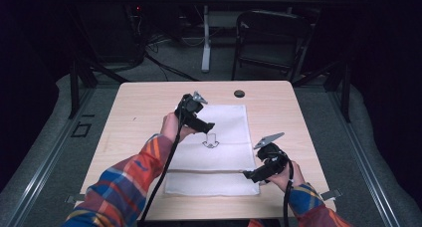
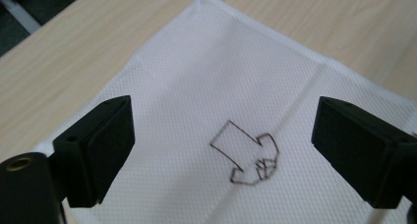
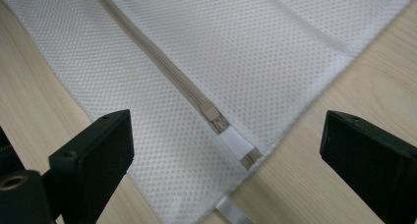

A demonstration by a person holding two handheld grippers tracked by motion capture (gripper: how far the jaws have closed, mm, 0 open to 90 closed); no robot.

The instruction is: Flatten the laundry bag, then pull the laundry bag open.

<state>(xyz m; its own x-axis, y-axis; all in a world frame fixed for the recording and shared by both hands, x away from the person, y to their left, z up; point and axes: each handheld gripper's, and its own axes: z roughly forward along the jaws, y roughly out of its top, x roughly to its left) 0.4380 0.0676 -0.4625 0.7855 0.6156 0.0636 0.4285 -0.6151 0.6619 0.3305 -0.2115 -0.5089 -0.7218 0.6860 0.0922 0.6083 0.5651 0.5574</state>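
A white mesh bag (image 1: 226, 122) lies flat on the wooden table (image 1: 134, 117). A small black outline emblem (image 1: 210, 143) is printed near its middle, and a zipper (image 1: 209, 171) runs across its near part. My left gripper (image 1: 208, 129) hovers over the bag's left side, just above the emblem (image 2: 246, 157); its jaws stand wide open and empty over the mesh (image 2: 221, 67). My right gripper (image 1: 247, 175) is at the bag's near right corner, open, with the zipper's end (image 3: 216, 118) between its jaws but not touched.
A round black grommet (image 1: 239, 93) sits in the table's far edge zone. Beyond the table stand a dark folding chair (image 1: 268, 38) and a white desk leg (image 1: 206, 43). Bare wood flanks the bag on both sides.
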